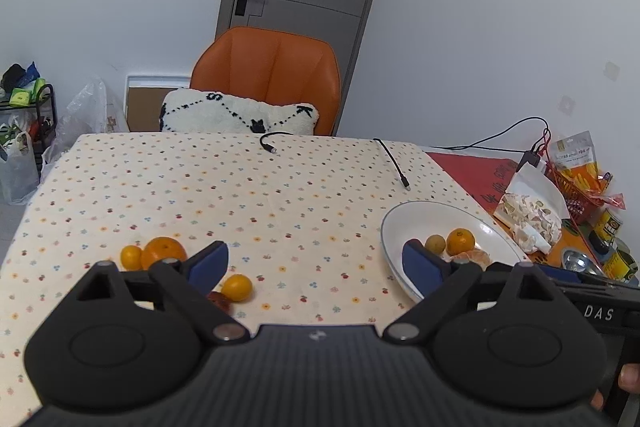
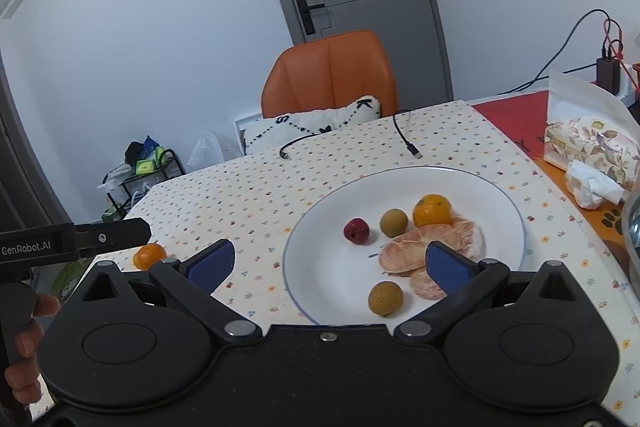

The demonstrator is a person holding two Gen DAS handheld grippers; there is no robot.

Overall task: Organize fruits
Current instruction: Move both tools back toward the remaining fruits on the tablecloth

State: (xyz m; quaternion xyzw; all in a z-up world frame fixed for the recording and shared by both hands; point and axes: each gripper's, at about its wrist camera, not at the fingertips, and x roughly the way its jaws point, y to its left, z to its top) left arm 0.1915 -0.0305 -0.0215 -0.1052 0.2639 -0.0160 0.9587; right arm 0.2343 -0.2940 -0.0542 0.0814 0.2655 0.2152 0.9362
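Note:
A white plate (image 2: pixel 500 199) holds a small red fruit (image 2: pixel 356 230), two brown longans (image 2: pixel 394 222), a mandarin (image 2: pixel 432 209) and peeled citrus segments (image 2: pixel 404 251). The plate also shows in the left wrist view (image 1: pixel 404 215). On the cloth at the left lie a mandarin (image 1: pixel 164 251), two small kumquats (image 1: pixel 237 287) and a dark red fruit (image 1: pixel 221 299). My left gripper (image 1: pixel 316 263) is open and empty above the cloth, between these fruits and the plate. My right gripper (image 2: pixel 330 265) is open and empty over the plate's near rim.
An orange chair (image 1: pixel 266 75) with a white cushion (image 1: pixel 240 117) stands at the table's far edge. Two black cables (image 1: pixel 394 163) lie on the dotted cloth. Snack bags (image 1: pixel 528 211), a red basket and cans crowd the right side.

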